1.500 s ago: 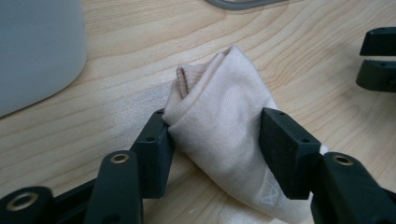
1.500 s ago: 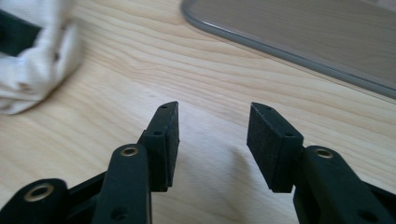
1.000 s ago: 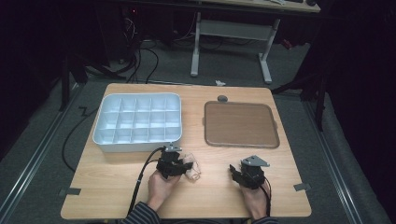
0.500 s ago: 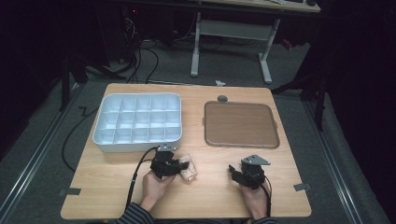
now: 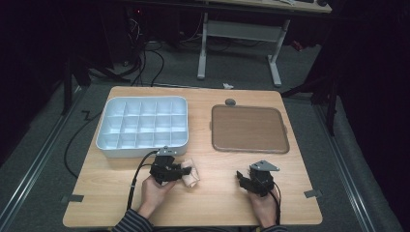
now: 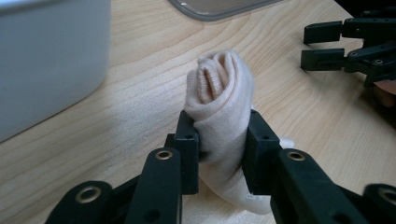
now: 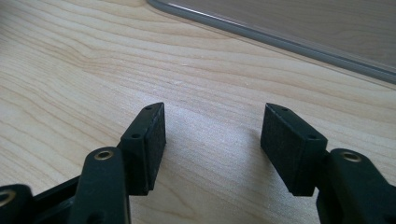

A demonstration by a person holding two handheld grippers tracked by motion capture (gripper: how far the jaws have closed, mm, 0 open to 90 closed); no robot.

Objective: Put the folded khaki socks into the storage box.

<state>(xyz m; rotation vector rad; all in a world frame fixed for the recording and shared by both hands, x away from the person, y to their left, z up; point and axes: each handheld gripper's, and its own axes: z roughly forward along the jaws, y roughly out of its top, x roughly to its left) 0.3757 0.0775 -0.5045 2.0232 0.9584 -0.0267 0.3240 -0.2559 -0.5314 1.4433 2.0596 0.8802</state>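
Sock: a soft, ribbed, cream knit roll (image 6: pixel 219 107), plump and rounded at the top, lying on the table near its front edge, just ahead of the white box.
Left gripper: (image 6: pixel 219 154) its black jaws are pinching the rolled sock across the middle, the fabric bulging above the pads.
Right gripper: (image 7: pixel 212 140) jaws spread wide over bare wood, flat dark pads with nothing between them.
Table: pale wood (image 5: pixel 217 203) with a clear grain, smooth and matte.
Box: white plastic (image 5: pixel 142 147), rounded corners, a grid of small compartments.
Tray: brown, flat, rounded square (image 5: pixel 249 128) with a thin raised rim.
Room: open wood between the two grippers, which are well apart; the box wall stands near the left gripper.
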